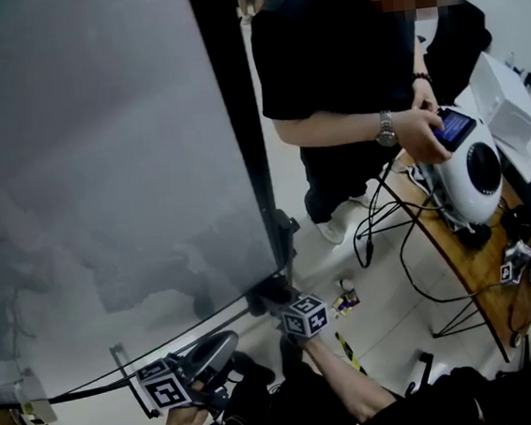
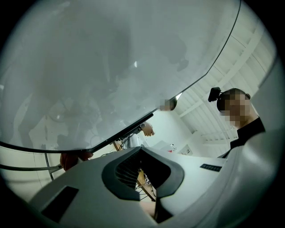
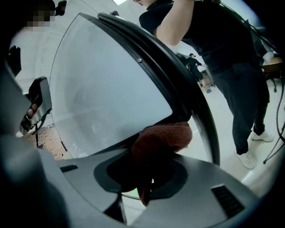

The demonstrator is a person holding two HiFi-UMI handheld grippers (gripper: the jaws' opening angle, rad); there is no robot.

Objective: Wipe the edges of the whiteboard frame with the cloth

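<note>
Lower left, the left hand-held gripper [image 2: 141, 173] hangs empty, jaws slightly apart, below the grey whiteboard's black frame [image 1: 240, 125]. Lower centre, the right hand-held gripper [image 3: 149, 174] pinches a rust-brown fuzzy cloth [image 3: 164, 138] against the frame's bottom corner, seemingly to wipe it.

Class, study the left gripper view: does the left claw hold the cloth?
No. The left claw is open with nothing between its jaws; the reddish-brown cloth sits in the right claw.
</note>
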